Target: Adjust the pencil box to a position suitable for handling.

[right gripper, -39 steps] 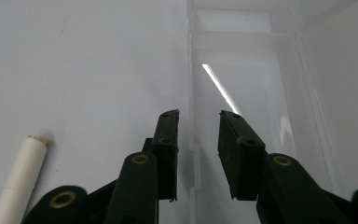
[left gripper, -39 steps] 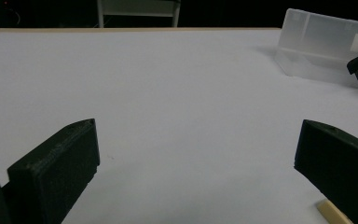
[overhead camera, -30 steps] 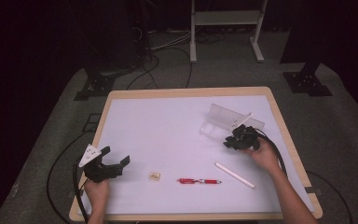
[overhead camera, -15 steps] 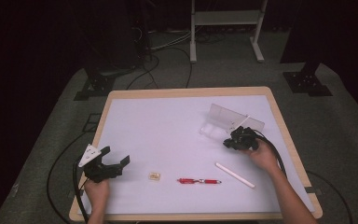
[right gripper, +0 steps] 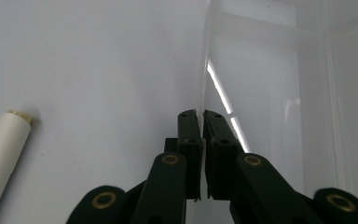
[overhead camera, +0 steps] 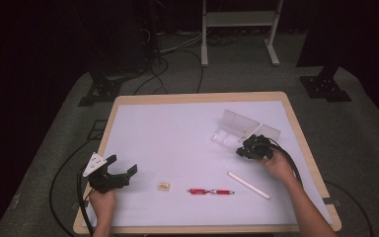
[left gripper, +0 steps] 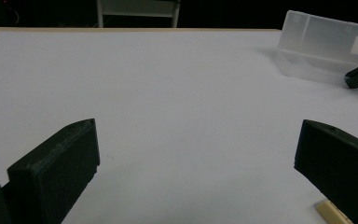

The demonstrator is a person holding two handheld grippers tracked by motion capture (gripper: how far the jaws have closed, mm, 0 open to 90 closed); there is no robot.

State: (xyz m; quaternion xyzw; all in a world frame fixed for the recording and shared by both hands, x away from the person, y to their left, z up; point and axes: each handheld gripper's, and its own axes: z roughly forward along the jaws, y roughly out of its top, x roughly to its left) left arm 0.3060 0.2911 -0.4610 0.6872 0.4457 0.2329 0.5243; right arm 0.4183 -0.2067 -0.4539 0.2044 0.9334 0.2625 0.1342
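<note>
Pinching the thin near wall of the clear plastic box (right gripper: 261, 70) is what my right claw (right gripper: 200, 114) is doing: its two jaws stand all but together, and in the right gripper view the box's edge runs straight into the narrow slit between them. From above, that box (overhead camera: 246, 127) sits open at the far right of the white table (overhead camera: 177, 133), with my right claw (overhead camera: 249, 148) at its near edge. My left claw (overhead camera: 122, 164) rests at the near left corner with its jaws spread wide and nothing between them (left gripper: 196, 135). I judge the hold to be the weak point. The wall is slick and thin and I have only a small bite on it, so a quick pull or lift could let it slip out, or tip the light box over. Dragging it toward me could also push it into the white stick (overhead camera: 248, 185) lying just beside my right claw (right gripper: 4, 140), and farther on into the red pen (overhead camera: 209, 191). The small tan piece (overhead camera: 164, 186) lies well clear of that path. I can read no brand or writing anywhere; a pale patch on the box's wall in the left gripper view may be a label, but nothing on it is legible.
</note>
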